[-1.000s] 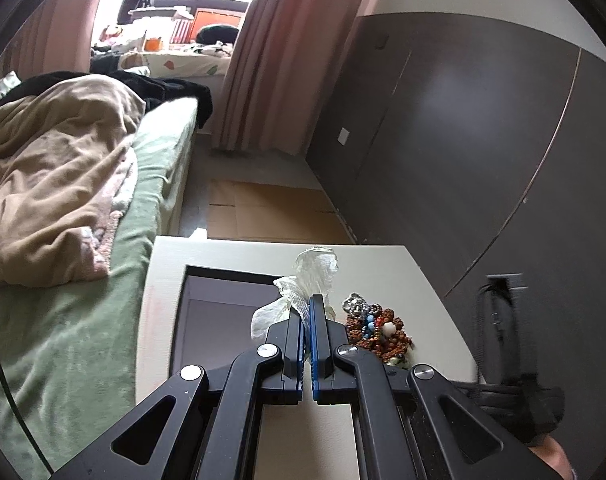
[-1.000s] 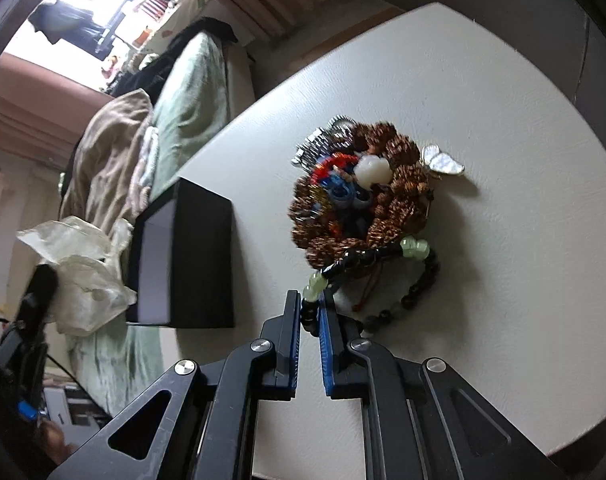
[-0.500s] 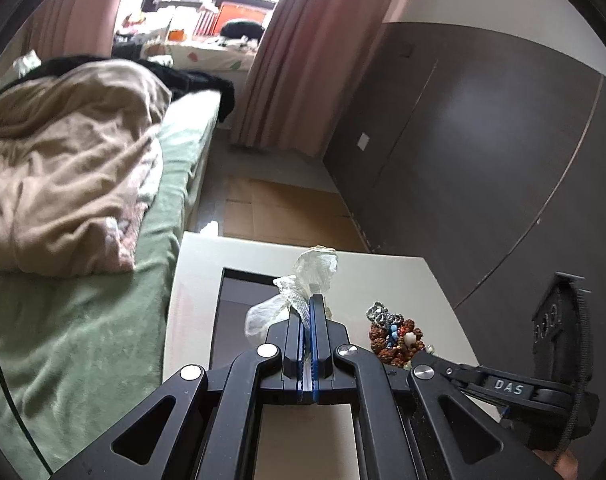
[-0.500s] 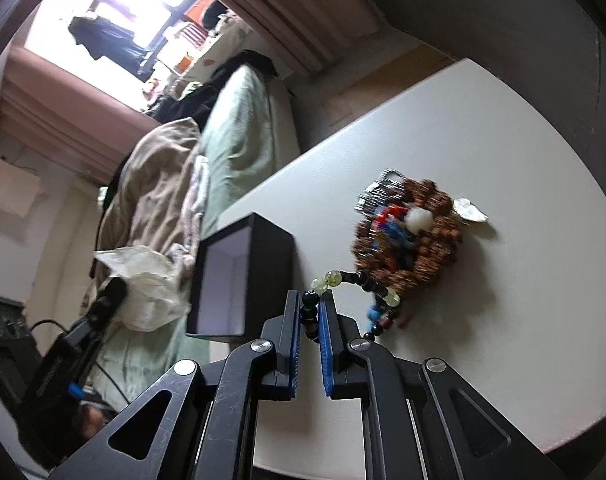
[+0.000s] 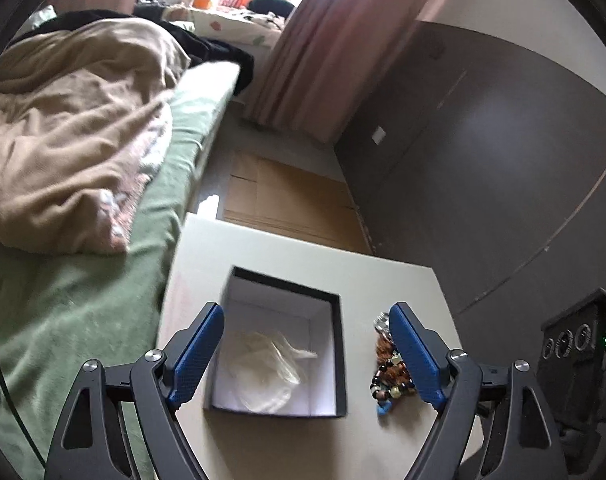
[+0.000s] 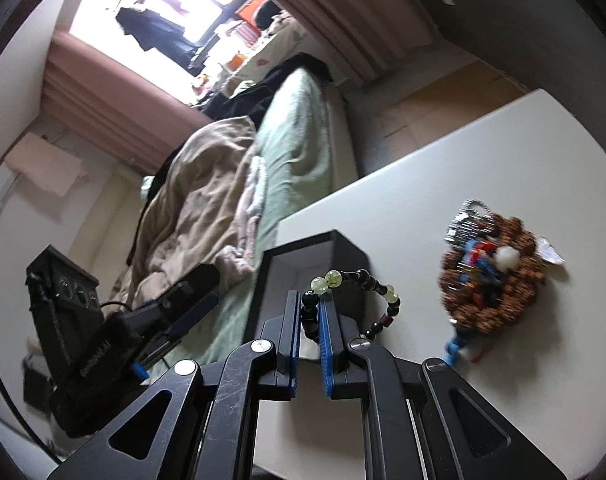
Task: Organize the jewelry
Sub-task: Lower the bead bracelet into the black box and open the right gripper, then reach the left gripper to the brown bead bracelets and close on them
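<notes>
A black box with white lining point(image 5: 335, 344) stands open on the white table point(image 5: 263, 252); a clear plastic bag point(image 5: 267, 364) lies inside it. My left gripper point(image 5: 307, 344) is open above the box, empty. My right gripper point(image 6: 311, 312) is shut on a bracelet of dark and pale green beads point(image 6: 367, 284), held in the air beside the box point(image 6: 339, 248). A pile of brown bead jewelry point(image 6: 499, 284) lies on the table to the right, also seen in the left wrist view point(image 5: 387, 372).
A bed with green sheet point(image 5: 83, 304) and beige blanket point(image 5: 63, 128) lies left of the table. Dark wall panels point(image 5: 483, 180) stand to the right. Cardboard point(image 5: 287, 196) lies on the floor beyond the table.
My left gripper opened and let the plastic bag drop into the box. My right gripper lifted the beaded bracelet off the pile and moved it left toward the box.
</notes>
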`<state>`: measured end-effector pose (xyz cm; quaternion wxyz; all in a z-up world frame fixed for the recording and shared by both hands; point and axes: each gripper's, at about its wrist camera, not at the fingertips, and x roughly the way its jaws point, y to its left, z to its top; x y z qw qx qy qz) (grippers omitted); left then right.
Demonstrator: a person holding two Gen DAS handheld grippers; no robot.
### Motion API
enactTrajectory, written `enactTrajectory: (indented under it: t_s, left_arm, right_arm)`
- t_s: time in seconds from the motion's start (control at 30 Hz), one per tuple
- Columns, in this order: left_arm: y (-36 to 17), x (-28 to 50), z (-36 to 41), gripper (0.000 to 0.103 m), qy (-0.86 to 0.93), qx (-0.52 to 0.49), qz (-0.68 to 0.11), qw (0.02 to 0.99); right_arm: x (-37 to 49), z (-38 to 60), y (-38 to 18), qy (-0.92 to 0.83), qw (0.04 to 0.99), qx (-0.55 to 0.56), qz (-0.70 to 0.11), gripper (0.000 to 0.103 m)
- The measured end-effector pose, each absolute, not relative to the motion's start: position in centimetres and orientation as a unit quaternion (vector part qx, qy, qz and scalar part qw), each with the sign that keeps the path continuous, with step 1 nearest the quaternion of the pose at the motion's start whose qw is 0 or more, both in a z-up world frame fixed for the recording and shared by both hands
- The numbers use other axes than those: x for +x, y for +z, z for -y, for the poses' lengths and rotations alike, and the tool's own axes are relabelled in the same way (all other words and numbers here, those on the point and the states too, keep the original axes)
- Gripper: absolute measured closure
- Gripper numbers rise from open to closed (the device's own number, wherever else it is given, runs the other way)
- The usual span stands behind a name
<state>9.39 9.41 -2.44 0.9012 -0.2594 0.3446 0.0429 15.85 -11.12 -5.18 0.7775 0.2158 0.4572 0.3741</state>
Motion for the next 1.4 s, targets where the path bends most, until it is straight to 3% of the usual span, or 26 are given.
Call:
enactTrajectory:
  t_s: [0.33, 0.4, 0.47, 0.57, 1.4]
  left_arm:
    - [-2.5, 9.3, -13.5, 0.018, 0.091, -0.306, -0.325, 0.890]
    - [-2.5, 9.1, -14.1, 0.018, 0.099, -0.312, -0.320, 0.889]
    - [-2.6, 8.9, -14.3, 0.018, 0.104, -0.315, -0.319, 0.888]
    - [-2.5, 8.8, -14.0, 0.018, 0.101, -0.312, -0.320, 0.889]
    - [-1.8, 9.3, -3.5, 0.018, 0.007, -0.226, -0.327, 0.918]
  right_arm:
    - [15.5, 6.3, -4.9, 0.439, 0.757, 0.189, -0.446, 0.092]
    - [15.7, 5.1, -5.4, 0.438, 0.755, 0.164, -0.459, 0.084]
    - [16.0, 5.0, -6.1, 0.431, 0.752, 0.165, -0.470, 0.064]
    - [16.3, 6.3, -6.2, 0.419, 0.754, 0.180, -0.473, 0.047]
    - [16.5, 22.1, -3.6, 0.279, 0.819, 0.223, -0.448, 0.046]
